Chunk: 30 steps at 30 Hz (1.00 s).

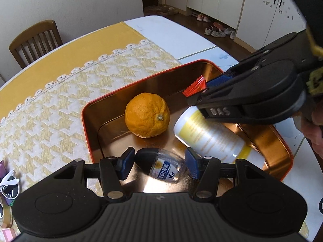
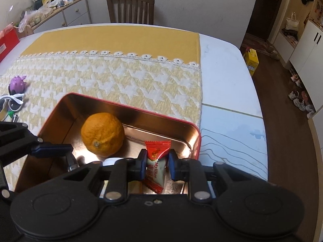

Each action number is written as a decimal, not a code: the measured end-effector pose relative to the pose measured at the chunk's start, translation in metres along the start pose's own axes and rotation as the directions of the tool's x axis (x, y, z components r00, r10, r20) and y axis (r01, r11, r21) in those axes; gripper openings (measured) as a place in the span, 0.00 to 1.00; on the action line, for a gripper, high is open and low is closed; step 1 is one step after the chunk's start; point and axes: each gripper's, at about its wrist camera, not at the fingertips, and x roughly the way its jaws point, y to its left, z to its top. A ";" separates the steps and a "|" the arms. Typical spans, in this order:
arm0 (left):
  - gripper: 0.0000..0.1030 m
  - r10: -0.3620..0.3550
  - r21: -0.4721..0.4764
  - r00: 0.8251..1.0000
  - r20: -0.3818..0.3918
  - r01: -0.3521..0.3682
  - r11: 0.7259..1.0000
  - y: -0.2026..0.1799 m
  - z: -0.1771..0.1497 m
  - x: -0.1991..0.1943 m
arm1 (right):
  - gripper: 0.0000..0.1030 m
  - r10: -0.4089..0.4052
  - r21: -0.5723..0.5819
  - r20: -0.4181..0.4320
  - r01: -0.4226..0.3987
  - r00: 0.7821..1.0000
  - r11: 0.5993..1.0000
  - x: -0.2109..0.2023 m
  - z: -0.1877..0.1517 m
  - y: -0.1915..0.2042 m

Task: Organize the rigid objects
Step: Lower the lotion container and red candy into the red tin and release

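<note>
A red-rimmed metal tin (image 1: 88, 109) (image 2: 193, 129) sits on the table. Inside lie an orange (image 1: 146, 115) (image 2: 102, 134), a white and yellow bottle (image 1: 210, 135) on its side, and a small clear bottle with a black cap (image 1: 161, 164). My left gripper (image 1: 159, 164) is open over the tin, its pads on either side of the small bottle without touching it. My right gripper (image 2: 156, 164) is over the tin's right part, shut on a red and white candy packet (image 2: 154, 169); the packet's red end (image 1: 194, 86) shows in the left wrist view.
The tin rests on a yellow and white houndstooth cloth (image 2: 121, 76) over a white table (image 2: 226, 84). A purple toy (image 2: 17, 83), white sunglasses (image 2: 14, 99) and small items lie at the left. A wooden chair (image 2: 130, 7) stands at the far side.
</note>
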 end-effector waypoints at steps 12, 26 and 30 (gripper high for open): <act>0.53 0.028 0.038 1.000 0.003 -0.028 0.999 -0.007 0.001 0.007 | 0.28 0.049 0.036 0.031 -0.050 0.998 0.998 -0.016 -0.002 -0.010; 0.61 -0.015 -0.038 0.998 0.062 0.017 0.999 0.004 0.002 -0.020 | 0.40 0.087 0.092 0.064 -0.093 0.994 0.991 -0.041 -0.016 -0.013; 0.61 -0.026 -0.064 0.995 0.093 0.032 0.997 0.008 0.001 -0.033 | 0.43 0.088 0.112 0.075 -0.096 0.993 0.989 -0.051 -0.020 -0.013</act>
